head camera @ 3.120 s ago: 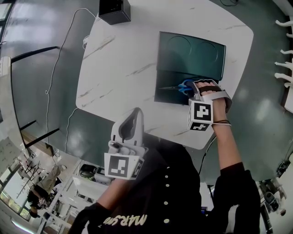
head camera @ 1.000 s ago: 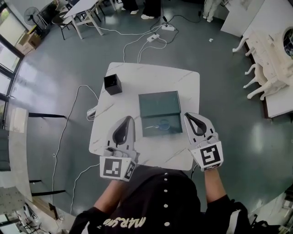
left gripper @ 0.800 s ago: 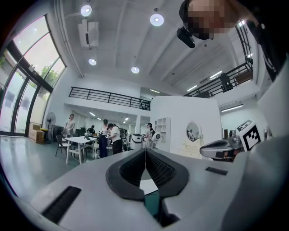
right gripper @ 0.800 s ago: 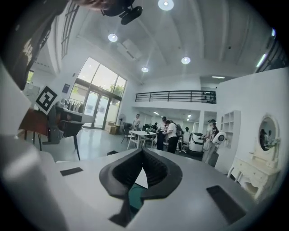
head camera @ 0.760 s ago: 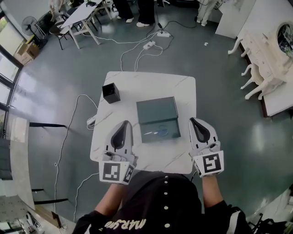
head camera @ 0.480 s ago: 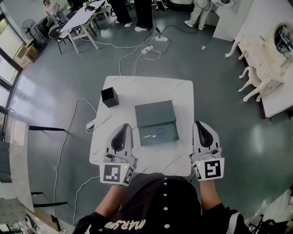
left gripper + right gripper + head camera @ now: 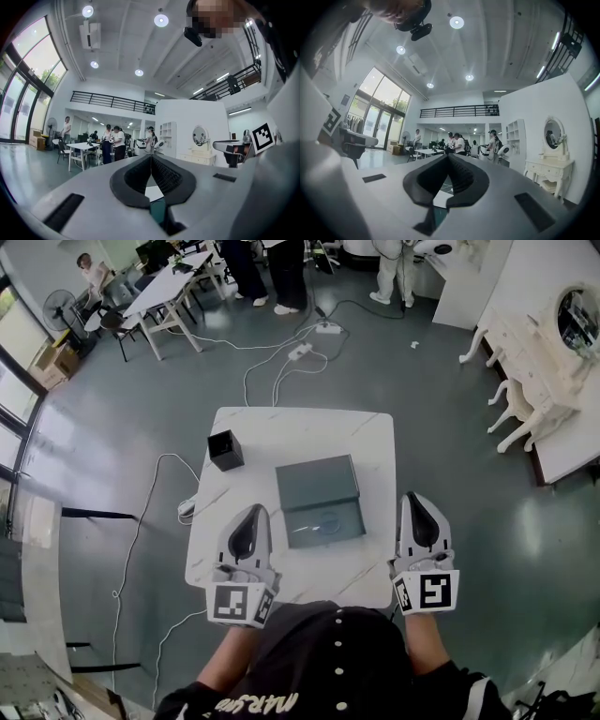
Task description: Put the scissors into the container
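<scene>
In the head view a dark green container (image 7: 319, 498) lies on the white marble table (image 7: 253, 442), its lid folded back. The blue-handled scissors (image 7: 330, 521) lie inside its near half. My left gripper (image 7: 256, 510) hovers over the table's near left part, its jaws shut and empty. My right gripper (image 7: 411, 500) is held off the table's right edge, level with the container's near half, jaws shut with nothing between them. Both gripper views look level across the room; the jaw tips (image 7: 151, 157) (image 7: 448, 156) meet.
A small black box (image 7: 225, 449) stands at the table's left edge. White cables (image 7: 155, 502) trail over the grey floor on the left and behind the table. White furniture (image 7: 534, 362) stands at the right. People stand by a desk (image 7: 178, 277) far behind.
My right gripper let go of the scissors in the container and drew back to the right, off the table edge. The view rose, so the table looks smaller. The left gripper barely moved.
</scene>
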Available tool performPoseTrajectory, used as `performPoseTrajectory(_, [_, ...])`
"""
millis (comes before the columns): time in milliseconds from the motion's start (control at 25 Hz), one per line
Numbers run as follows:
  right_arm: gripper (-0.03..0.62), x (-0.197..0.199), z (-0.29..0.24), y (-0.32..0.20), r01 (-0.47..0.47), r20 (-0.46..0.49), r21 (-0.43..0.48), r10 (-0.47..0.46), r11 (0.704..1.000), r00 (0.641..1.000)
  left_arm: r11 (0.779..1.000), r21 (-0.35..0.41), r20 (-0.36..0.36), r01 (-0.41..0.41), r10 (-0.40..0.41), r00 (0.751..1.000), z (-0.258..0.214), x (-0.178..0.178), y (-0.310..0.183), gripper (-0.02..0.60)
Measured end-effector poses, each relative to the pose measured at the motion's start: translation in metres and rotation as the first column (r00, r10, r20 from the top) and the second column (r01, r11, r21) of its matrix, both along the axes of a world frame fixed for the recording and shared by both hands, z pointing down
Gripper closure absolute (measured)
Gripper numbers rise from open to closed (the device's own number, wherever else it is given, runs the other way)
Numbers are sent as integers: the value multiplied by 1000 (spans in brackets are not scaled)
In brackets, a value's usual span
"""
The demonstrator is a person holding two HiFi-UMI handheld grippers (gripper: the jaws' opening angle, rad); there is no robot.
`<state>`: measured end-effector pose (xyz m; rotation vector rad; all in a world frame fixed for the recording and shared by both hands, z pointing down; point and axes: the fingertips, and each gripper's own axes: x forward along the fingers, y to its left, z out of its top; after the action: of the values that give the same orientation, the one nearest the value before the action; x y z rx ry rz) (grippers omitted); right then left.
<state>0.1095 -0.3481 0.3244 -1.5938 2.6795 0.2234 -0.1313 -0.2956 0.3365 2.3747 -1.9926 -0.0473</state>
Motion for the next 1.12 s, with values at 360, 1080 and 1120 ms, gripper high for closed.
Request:
performPoseTrajectory(360, [582,-9,-3,0,27,-14,16,-27,999,1000,1000,-6,3,-9,9,1000,6,4,-5,554])
performPoseTrajectory(1080, [582,-21,0,-10,65,-35,5,-65,998,997,1000,-16,-9,-14,14,1000,8,2,-16,554])
performPoseTrajectory(1120, [582,-22,-1,-10,65,-31,5,-65,998,997,1000,-16,-9,-14,13,1000,8,2,-16,554])
